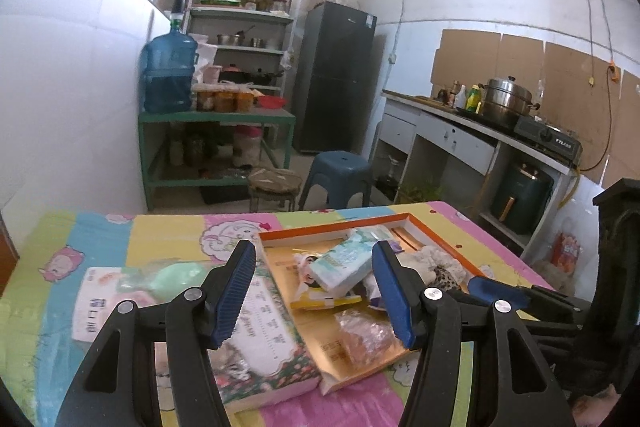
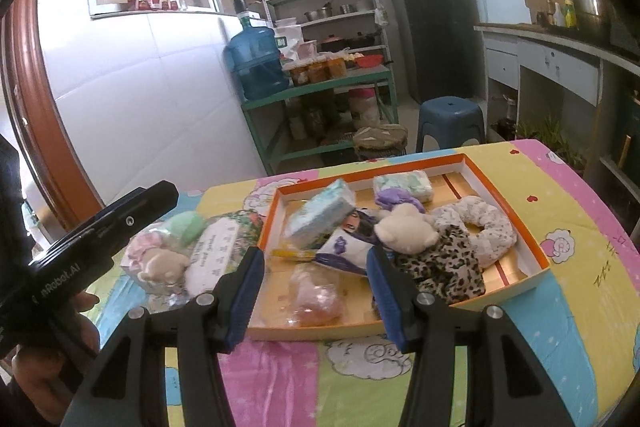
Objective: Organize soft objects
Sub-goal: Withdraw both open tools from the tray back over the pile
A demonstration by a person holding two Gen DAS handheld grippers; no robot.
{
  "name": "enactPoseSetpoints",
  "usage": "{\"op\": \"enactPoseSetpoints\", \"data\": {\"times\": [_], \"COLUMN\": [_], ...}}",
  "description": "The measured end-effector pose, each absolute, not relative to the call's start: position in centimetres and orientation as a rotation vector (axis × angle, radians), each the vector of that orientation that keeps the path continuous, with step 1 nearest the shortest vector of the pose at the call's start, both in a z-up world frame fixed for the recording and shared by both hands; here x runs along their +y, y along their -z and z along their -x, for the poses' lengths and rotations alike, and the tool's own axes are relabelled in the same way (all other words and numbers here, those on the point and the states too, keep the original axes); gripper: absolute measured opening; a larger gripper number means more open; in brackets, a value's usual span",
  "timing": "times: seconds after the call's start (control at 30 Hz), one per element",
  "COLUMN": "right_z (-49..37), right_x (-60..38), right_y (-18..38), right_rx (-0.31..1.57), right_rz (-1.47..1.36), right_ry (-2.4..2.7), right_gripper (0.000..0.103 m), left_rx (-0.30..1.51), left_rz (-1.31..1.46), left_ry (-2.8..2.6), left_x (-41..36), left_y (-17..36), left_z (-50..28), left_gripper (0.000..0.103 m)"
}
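An orange-rimmed shallow box [image 2: 538, 251] lies on the cartoon-print tablecloth and holds soft things: a tissue pack [image 2: 322, 213], a second wipes pack [image 2: 404, 187], a purple scrunchie [image 2: 396, 198], a cream plush bear [image 2: 406, 229], a leopard-print cloth [image 2: 444, 265], a white floral scrunchie [image 2: 480, 223] and a clear crinkly bag [image 2: 316, 293]. Left of the box lie a floral packet [image 2: 224, 247], a green soft item [image 2: 186, 227] and a bagged plush [image 2: 160, 265]. My right gripper [image 2: 316, 293] is open, empty, over the box's near edge. My left gripper [image 1: 314, 293] is open, empty, above the box [image 1: 336, 227] and tissue pack [image 1: 344, 261].
A blue stool [image 2: 452, 117] and a woven stool [image 2: 380, 141] stand beyond the table. A green rack with a water jug [image 2: 256, 61], shelves, a dark fridge [image 2: 436, 23] and a counter [image 1: 480, 131] with a pot line the room. The table edge runs at right.
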State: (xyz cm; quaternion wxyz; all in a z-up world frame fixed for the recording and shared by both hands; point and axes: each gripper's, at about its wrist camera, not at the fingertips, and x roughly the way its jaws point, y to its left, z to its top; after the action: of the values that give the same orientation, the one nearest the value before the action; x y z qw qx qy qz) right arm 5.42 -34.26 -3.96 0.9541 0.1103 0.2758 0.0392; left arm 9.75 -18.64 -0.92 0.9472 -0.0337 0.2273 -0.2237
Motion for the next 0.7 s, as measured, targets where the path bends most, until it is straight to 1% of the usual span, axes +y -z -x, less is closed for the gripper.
{"op": "enactPoseSetpoints", "data": {"times": [0.7], "right_z": [-3.3], "right_x": [-27.4], "right_y": [2.1], "right_rx": [0.526], "right_rz": [-0.160], "right_ry": [-0.154], "right_gripper": [0.053], "left_rx": [0.425], "left_rz": [0.058], "left_ry": [0.315], "left_x": [-11.3], "left_y": [-0.7], "left_z": [-6.1], "left_gripper": [0.062]}}
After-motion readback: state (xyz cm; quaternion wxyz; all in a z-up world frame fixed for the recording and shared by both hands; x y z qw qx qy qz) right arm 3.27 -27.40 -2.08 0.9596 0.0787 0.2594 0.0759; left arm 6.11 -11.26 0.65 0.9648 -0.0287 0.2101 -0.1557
